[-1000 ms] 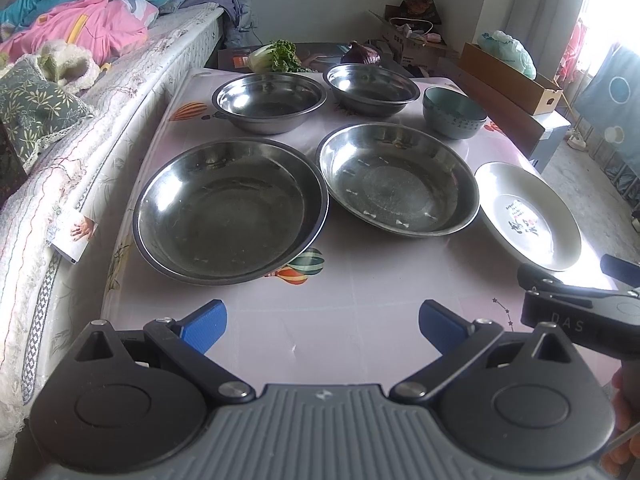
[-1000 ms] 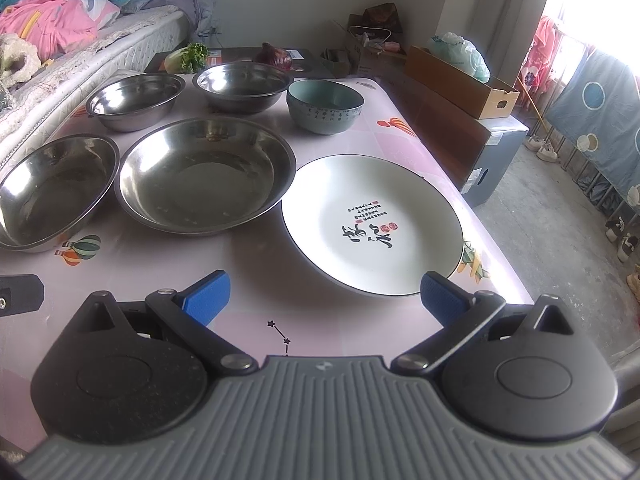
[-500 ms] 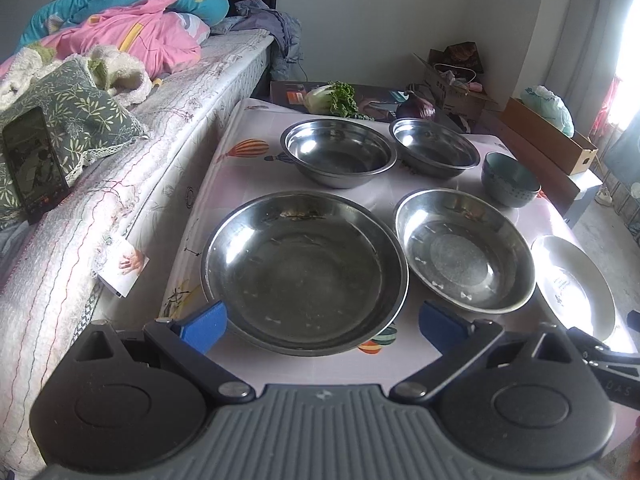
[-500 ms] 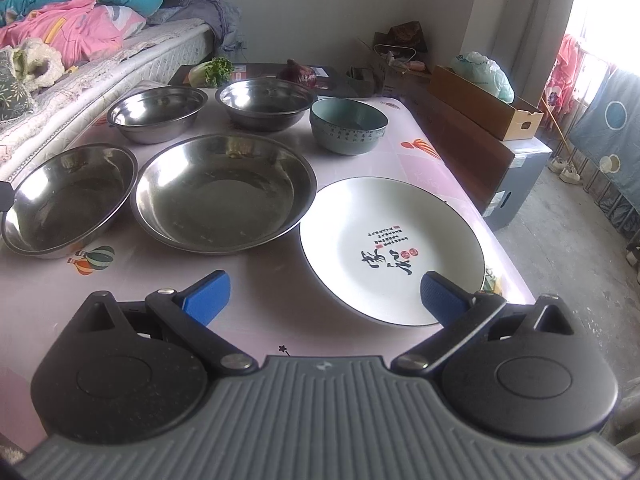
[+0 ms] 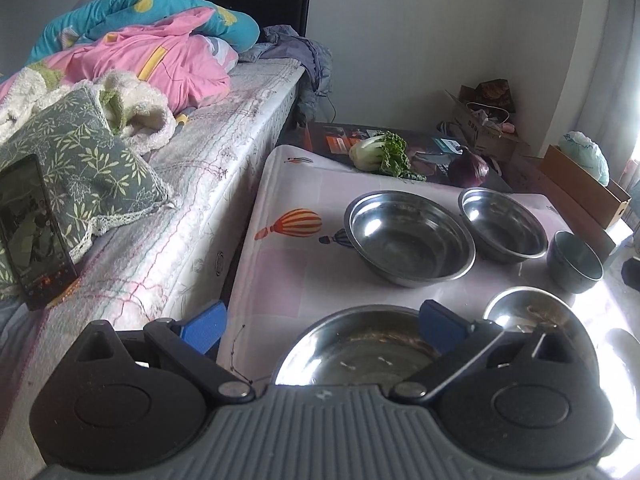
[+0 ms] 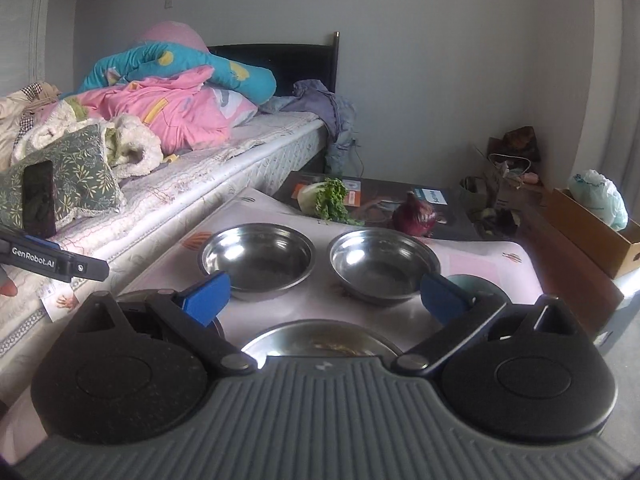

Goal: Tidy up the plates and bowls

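Observation:
Several steel dishes stand on the pink table [image 5: 280, 272]. In the left wrist view a large steel pan [image 5: 360, 352] lies just under my open left gripper [image 5: 320, 320], a second pan [image 5: 532, 316] to its right. Behind stand two steel bowls [image 5: 412, 240] [image 5: 504, 228] and a teal bowl [image 5: 576, 260]. The white plate [image 5: 624, 380] shows at the right edge. My right gripper [image 6: 324, 292] is open and empty, above a pan [image 6: 320, 340], facing the two steel bowls [image 6: 258, 258] [image 6: 384, 264]. The teal bowl [image 6: 476, 284] is partly hidden by its right finger.
A bed [image 5: 200, 184] with bedding and a phone [image 5: 32, 232] runs along the table's left side. A cabbage [image 5: 380, 156] and a red onion [image 5: 468, 170] lie beyond the table's far end. Cardboard boxes [image 6: 592, 228] stand on the right.
Both grippers have tilted up and moved over the table, so the near pans and the plate have dropped to the bottom of the views. Both stay open and empty.

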A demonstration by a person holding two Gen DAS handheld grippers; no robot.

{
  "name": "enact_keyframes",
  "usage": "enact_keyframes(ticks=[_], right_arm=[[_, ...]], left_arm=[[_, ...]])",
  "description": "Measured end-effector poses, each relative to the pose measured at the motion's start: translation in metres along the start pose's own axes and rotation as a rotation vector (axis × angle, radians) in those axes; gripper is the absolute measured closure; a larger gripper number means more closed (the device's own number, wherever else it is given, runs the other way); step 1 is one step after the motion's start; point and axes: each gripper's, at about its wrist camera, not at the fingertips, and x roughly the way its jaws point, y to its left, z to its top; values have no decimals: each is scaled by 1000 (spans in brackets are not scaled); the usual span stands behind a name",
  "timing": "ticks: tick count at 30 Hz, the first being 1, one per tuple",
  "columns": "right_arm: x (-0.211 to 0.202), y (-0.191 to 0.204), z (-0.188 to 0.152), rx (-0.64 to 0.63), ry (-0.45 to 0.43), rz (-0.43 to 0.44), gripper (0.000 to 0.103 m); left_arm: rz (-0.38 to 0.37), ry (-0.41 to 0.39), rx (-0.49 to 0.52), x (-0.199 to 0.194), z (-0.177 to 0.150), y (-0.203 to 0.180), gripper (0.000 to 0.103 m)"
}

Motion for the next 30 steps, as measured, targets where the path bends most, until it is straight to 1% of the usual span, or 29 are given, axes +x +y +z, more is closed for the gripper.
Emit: enact_keyframes(ticks=[1,3,5,7,8,10,11,12,13,14,16,17,18,20,22,23,25,26,28,29,30], right_arm=[[12,-2,9,22,11,26,1],[50,-10,26,72,59,84,1],[80,-15,36,107,106,105,1],[114,-19,38,148,168,131,3],[128,-21,39,168,195,144,5],[156,-23,35,210,262,162,13],[167,-24,33,228,288,169,15],[180,-26,32,249,320,175,20],[191,-27,25,270,358,181,28],[201,-29,23,283,383,178,32],[219,-29,16,299,428,162,43],[226,-31,13,306,445,157,45],[232,-32,10,315,460,156,50],[242,-35,5,330,482,153,55],[248,-40,1,350,498,149,61],[251,-42,0,357,504,151,64],[257,-45,-3,369,519,160,72],[260,-45,-5,373,527,165,74],[265,-46,-8,385,546,178,81],[268,-46,-10,393,554,185,83],[270,-46,-11,401,560,194,85]], left_arm=[[1,-13,19,10,7,1,0],[16,-11,52,30,20,2,1],[26,-6,95,52,31,0,1],[32,18,122,75,41,-1,4],[22,38,134,87,46,-2,4],[9,82,138,108,54,-2,4],[4,104,136,119,57,-2,5],[-6,119,129,129,61,-2,7],[-21,131,122,137,64,-2,12],[-33,148,111,147,66,-1,14],[-61,179,83,161,71,-1,25],[-78,192,76,167,73,-2,27],[-89,205,69,173,75,-3,32],[-90,232,69,184,76,-6,39],[-88,256,73,191,77,-8,54],[-94,269,71,195,77,-10,57],[-110,293,60,201,77,-11,72],[-116,306,50,204,77,-10,76],[-132,322,27,207,77,-9,88],[-146,327,10,208,77,-8,90],[-146,330,2,208,78,-7,90]])
